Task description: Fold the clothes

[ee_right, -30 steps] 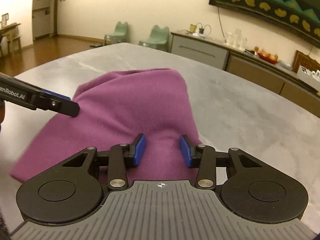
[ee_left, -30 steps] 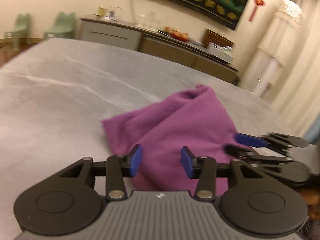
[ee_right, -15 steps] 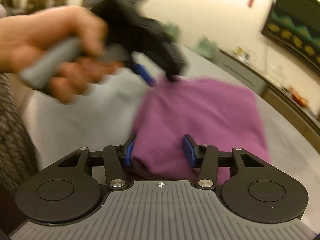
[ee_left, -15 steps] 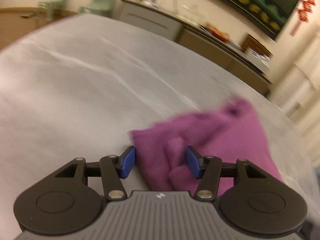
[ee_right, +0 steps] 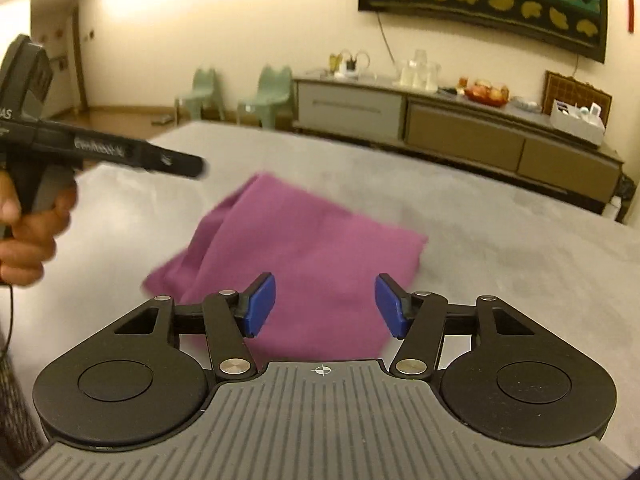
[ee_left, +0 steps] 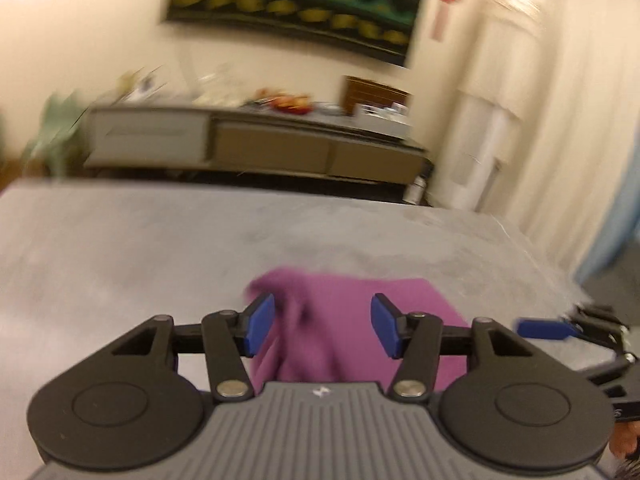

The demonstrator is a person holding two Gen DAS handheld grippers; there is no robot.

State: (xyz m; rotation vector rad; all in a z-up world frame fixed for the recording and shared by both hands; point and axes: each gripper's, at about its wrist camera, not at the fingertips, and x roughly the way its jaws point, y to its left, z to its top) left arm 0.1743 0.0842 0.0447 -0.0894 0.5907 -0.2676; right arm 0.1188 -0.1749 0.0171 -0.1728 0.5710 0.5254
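The purple garment (ee_right: 304, 256) lies on the grey table (ee_right: 500, 240), gathered into a compact, roughly four-sided bundle. Its right-hand and near edges look fairly straight. The left side is less tidy: a ridge of cloth runs up to a raised point at the far corner, and layers show along that edge. In the left wrist view the same garment (ee_left: 352, 320) is blurred, so the state of its near edge there cannot be judged.

The right gripper (ee_right: 325, 305) hangs low over the near part of the garment, jaws spread wide, nothing between them; whether the tips touch the cloth cannot be told. The left gripper (ee_left: 323, 330) is likewise spread apart and empty, aimed at the garment from the side. From the right wrist view the left tool is seen held in a hand (ee_right: 28, 236) above the table, off the garment's left side and clear of it.

Judgement: folding appears largely done, since the garment is reduced to a small stacked shape and neither tool holds any cloth. What seems to remain is squaring the loose left edge and flattening the raised corner, or a last fold if a smaller package is wanted.

Beyond the table stand a long sideboard (ee_right: 460, 136) and two green chairs (ee_right: 272, 88).
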